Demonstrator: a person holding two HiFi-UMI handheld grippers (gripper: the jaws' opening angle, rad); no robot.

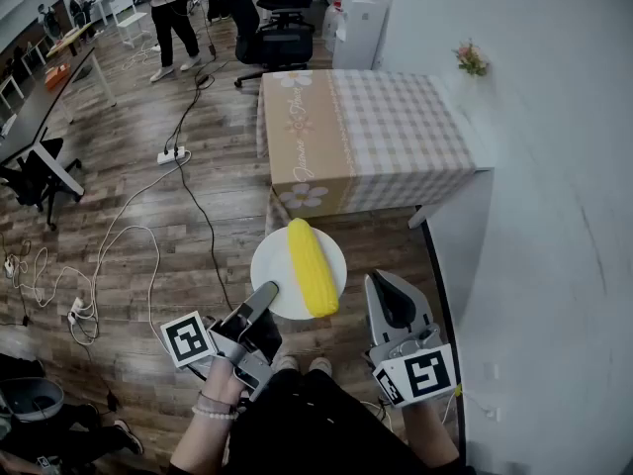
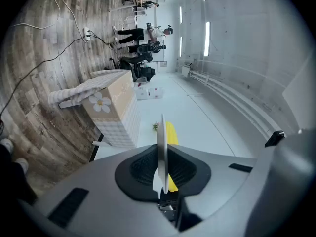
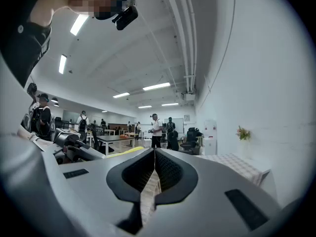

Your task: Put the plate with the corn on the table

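Head view: the round, glossy white plate (image 1: 271, 265) with the bumpy yellow corn (image 1: 311, 267) hangs over the wood floor (image 1: 148, 216), short of the table (image 1: 396, 127) and its checked cloth. It is lifted but not yet set down.

Left gripper view: the left gripper (image 2: 162, 169) pinches the plate's thin rim between ribbed black pads (image 2: 140, 168).

Right gripper view: the right gripper (image 3: 154, 167) is closed on nothing.

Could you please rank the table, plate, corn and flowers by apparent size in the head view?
1. table
2. plate
3. corn
4. flowers
The plate and corn are nearer the camera, which makes them look larger.
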